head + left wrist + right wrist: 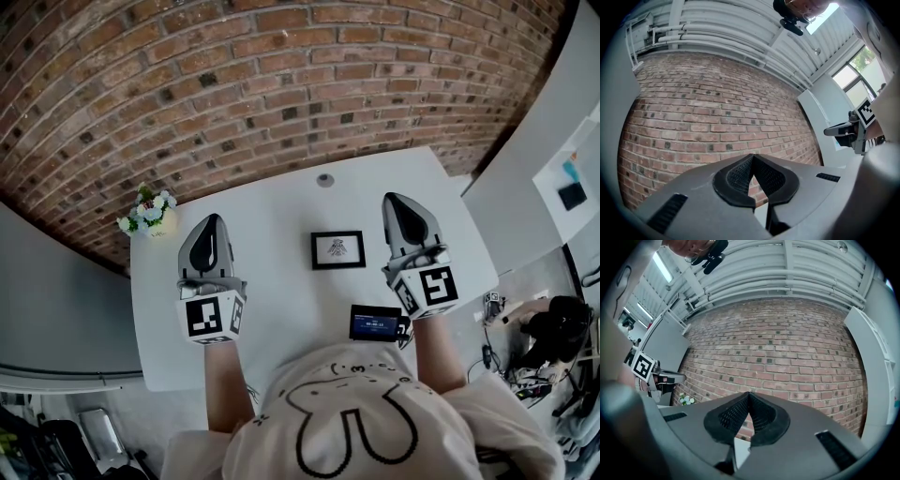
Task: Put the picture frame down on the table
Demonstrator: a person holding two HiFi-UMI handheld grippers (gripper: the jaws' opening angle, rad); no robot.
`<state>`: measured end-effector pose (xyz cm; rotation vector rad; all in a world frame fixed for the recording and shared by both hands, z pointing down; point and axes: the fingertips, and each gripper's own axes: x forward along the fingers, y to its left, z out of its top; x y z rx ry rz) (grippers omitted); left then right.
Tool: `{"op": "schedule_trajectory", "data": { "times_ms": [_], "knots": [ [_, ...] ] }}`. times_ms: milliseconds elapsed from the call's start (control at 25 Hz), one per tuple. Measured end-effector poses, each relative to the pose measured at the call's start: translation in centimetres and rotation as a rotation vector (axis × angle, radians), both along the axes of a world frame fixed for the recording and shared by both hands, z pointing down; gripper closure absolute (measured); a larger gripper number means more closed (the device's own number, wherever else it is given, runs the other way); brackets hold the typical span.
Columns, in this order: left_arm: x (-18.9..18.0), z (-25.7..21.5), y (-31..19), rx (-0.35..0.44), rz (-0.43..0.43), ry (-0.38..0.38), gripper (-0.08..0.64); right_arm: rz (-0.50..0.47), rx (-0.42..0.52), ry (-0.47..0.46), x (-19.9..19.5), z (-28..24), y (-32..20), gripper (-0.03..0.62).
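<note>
Soft, even daylight fills my head view; the white table (281, 319) reads bright and evenly lit. The fisheye lens bows the brick wall (234, 84) across the top. My two gripper views fade to black at the corners, a window (855, 77) glows overexposed at upper right, and a ceiling strip light (661, 266) flares at upper left

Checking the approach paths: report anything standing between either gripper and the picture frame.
Nothing visible does. The picture frame lies on the white table between the left gripper and the right gripper, with bare tabletop on either side. The flowers at the far left corner and the small screen at the near edge are off those lines.
</note>
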<state>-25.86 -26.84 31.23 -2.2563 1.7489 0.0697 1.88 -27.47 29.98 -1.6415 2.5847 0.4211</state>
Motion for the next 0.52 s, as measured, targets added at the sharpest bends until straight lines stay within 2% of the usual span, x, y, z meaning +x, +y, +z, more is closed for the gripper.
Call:
{"op": "schedule_trajectory", "data": {
  "times_ms": [520],
  "knots": [
    [-0.07, 0.56, 0.59, -0.018, -0.003, 0.011, 0.551, 0.024, -0.035, -0.011, 0.88, 1.01, 0.35, 0.575]
  ]
}}
